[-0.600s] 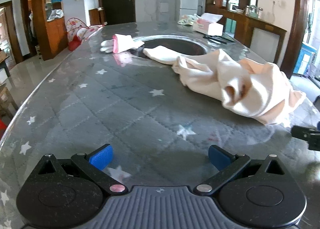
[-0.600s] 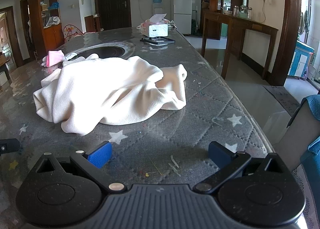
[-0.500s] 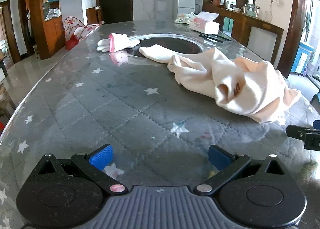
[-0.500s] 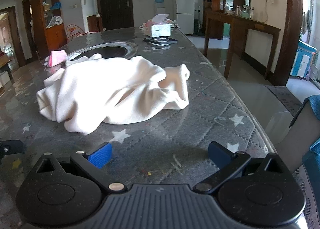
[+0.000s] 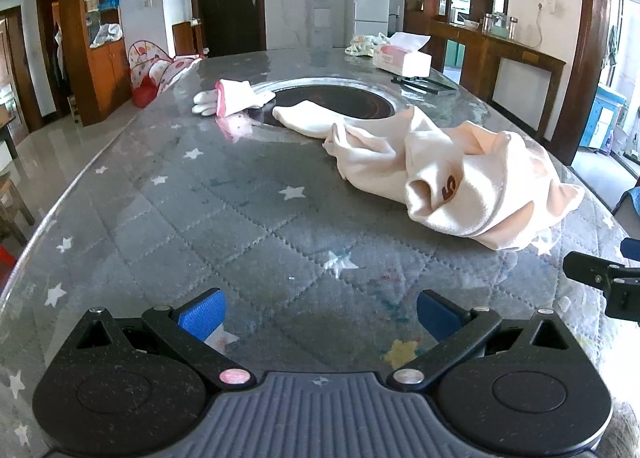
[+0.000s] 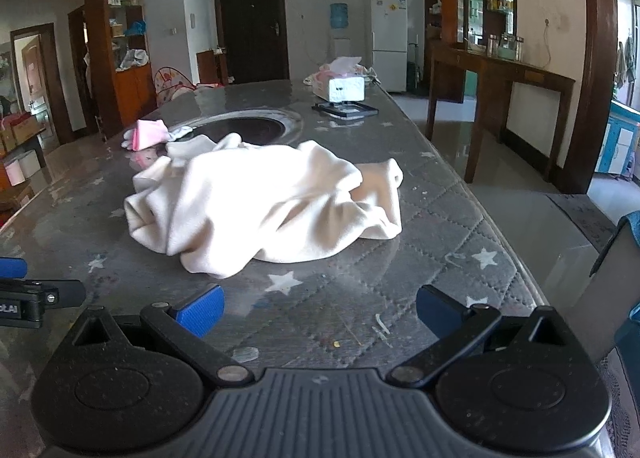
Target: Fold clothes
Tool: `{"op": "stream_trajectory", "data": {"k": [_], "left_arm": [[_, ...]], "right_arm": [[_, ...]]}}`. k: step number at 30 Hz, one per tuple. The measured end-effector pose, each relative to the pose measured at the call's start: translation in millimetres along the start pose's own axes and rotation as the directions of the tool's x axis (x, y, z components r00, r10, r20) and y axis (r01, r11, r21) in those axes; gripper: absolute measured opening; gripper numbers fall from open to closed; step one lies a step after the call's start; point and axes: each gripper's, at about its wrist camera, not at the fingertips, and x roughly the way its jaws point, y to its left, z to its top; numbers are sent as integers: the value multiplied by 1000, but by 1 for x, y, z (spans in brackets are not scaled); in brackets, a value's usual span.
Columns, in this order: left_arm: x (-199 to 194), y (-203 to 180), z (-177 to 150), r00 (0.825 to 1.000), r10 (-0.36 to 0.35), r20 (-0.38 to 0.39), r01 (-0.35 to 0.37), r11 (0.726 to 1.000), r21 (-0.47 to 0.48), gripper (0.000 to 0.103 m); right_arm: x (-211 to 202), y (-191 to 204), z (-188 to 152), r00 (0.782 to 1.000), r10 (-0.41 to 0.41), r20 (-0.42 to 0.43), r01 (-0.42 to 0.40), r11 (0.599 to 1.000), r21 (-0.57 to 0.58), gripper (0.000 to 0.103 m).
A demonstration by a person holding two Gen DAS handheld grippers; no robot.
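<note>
A cream garment (image 5: 448, 166) lies crumpled on the grey star-patterned table (image 5: 224, 202), one sleeve reaching toward the round inset. A brown printed mark shows on a fold. The right wrist view has the same garment (image 6: 264, 202) in a heap ahead of the fingers. My left gripper (image 5: 320, 316) hovers over bare table, open, well short of the cloth and to its left. My right gripper (image 6: 320, 310) is open too, nothing between its blue pads, a short way from the garment's near edge. The right gripper (image 5: 600, 278) tip shows at the left wrist view's right edge.
A pink-and-white glove (image 5: 232, 98) lies by the dark round inset (image 5: 336, 98). A tissue box (image 5: 402, 58) and a black tray (image 5: 424, 83) sit at the far end. The table's right edge (image 6: 516, 258) drops to the floor; a blue-covered seat (image 6: 628, 258) stands beside it.
Both grippers have pulled back a little from the garment, which now looks smaller and farther off. The cloth itself has not moved. Both stay open.
</note>
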Motion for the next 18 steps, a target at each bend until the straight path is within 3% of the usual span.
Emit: {"op": "stream_trajectory", "data": {"k": [18], "left_arm": [[-6,-12,-2,1000,-21,-22,21,1000,9,103]], "right_arm": [[-18,5,-7,1000,13,15,-13,1000,-1,103]]}}
